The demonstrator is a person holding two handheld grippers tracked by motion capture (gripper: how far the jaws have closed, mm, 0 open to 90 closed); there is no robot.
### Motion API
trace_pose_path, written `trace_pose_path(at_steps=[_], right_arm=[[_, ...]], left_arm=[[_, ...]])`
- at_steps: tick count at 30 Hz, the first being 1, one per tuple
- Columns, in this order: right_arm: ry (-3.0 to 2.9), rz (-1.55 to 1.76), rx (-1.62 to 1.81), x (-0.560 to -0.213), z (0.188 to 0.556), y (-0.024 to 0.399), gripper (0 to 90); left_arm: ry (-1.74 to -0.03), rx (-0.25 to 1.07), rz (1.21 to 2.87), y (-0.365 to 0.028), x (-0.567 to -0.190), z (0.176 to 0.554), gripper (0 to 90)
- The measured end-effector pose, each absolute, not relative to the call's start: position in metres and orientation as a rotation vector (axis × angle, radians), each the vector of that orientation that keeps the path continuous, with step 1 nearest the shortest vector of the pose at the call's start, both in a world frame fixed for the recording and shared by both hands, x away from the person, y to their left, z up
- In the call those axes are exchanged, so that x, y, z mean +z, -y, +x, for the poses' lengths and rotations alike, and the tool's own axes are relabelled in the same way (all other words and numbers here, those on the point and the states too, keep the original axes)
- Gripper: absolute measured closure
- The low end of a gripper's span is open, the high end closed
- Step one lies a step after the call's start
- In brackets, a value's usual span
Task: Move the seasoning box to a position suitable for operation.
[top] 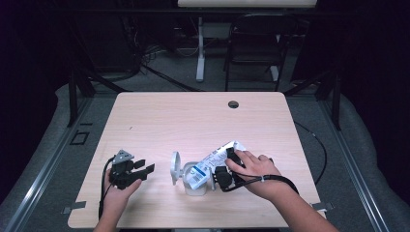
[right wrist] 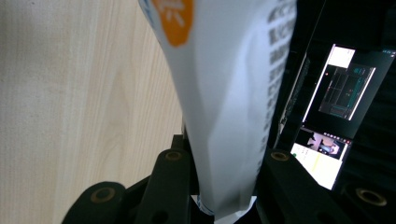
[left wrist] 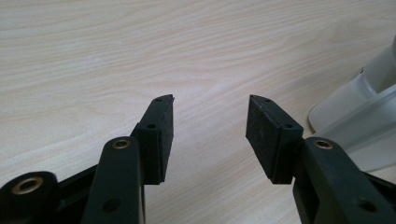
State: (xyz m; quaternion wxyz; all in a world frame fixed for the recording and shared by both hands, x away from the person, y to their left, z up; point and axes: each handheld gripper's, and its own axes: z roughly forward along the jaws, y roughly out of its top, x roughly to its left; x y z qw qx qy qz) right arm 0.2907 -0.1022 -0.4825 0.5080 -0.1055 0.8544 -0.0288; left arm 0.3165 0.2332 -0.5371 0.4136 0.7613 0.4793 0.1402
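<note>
While the left tool (top: 145, 170) just sits low over the wooden surface (top: 193, 121) with its black pads spread wide and nothing between them, the right tool (top: 223, 170) is the busy one: it's clamped around a white pouch (top: 209, 164) with blue print, pinching it near one end. From the right gripper view you can see the pouch (right wrist: 224, 93) rising straight up out of the jaws, an orange blob printed on it and small dark text down one side, with a lit monitor (right wrist: 334, 112) off in the dark behind. In the high view the pouch lies tilted, its lower end tucked into a white container (top: 196, 182) that stands near the front edge of the surface, between the two hands. That container has a round white lid (top: 175, 167) flipped up on its left side. The left gripper view catches a corner of the same white container (left wrist: 359, 112) just off to the right of the open pads. The person's right hand (top: 258, 171) covers most of the right tool, cable trailing off toward the edge.
</note>
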Motion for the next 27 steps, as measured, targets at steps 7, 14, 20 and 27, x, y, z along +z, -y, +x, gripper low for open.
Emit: trace_pose_path(at_steps=[7, 14, 20, 27], right_arm=[[-2.099, -0.159, -0.005, -0.485, 0.288, 0.107, 78.9], [-2.142, -0.048, 0.089, -0.488, 0.287, 0.111, 79.4], [-2.172, 0.013, 0.158, -0.492, 0.285, 0.113, 79.6], [-2.22, 0.119, 0.294, -0.499, 0.284, 0.118, 79.8]], left_arm=[[-1.197, 0.347, 1.923, -0.233, -0.534, 0.316, 52.0], [-1.2, 0.355, 1.903, -0.232, -0.533, 0.316, 52.0], [-1.204, 0.352, 1.904, -0.234, -0.532, 0.315, 52.0], [-1.204, 0.352, 1.906, -0.234, -0.533, 0.315, 52.0]])
